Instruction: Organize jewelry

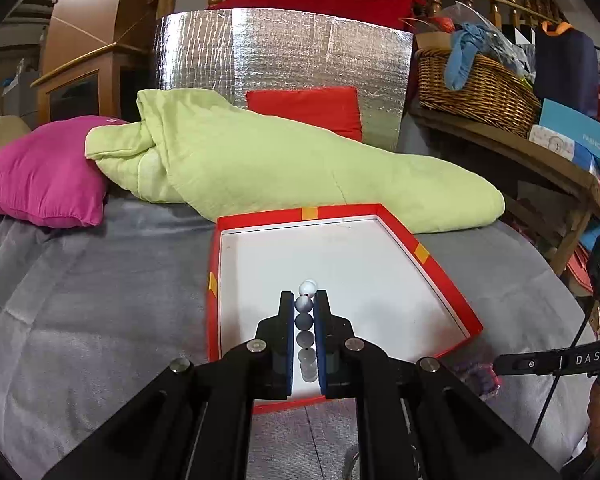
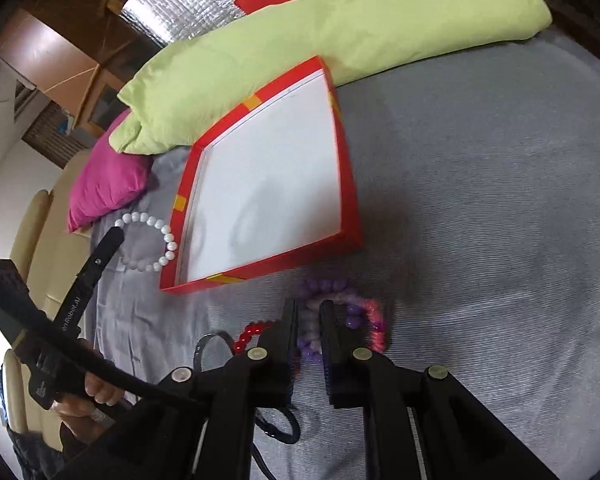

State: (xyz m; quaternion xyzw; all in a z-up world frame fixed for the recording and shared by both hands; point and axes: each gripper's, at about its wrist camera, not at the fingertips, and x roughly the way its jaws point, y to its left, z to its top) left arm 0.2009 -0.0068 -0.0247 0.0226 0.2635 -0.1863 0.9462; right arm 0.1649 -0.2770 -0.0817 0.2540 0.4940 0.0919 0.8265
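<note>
A shallow red box (image 1: 452, 280) with a white floor lies on the grey bedspread; it also shows in the right wrist view (image 2: 346, 148). My left gripper (image 1: 304, 298) is shut on a white bead bracelet (image 1: 306, 308) and holds it over the box's near part. In the right wrist view the bracelet (image 2: 160, 232) hangs as a ring beside the box's left rim. My right gripper (image 2: 310, 308) is shut on a purple and white bead bracelet (image 2: 332, 304), close to the bedspread in front of the box. A pink bracelet (image 2: 378, 328) and a red bracelet (image 2: 252, 330) lie beside it.
A light green duvet (image 1: 260, 164) lies behind the box, a magenta pillow (image 1: 40, 176) to its left. A wicker basket (image 1: 472, 88) stands on a wooden shelf at right. A dark band (image 2: 204, 350) and a dark cord loop (image 2: 280, 428) lie near my right gripper.
</note>
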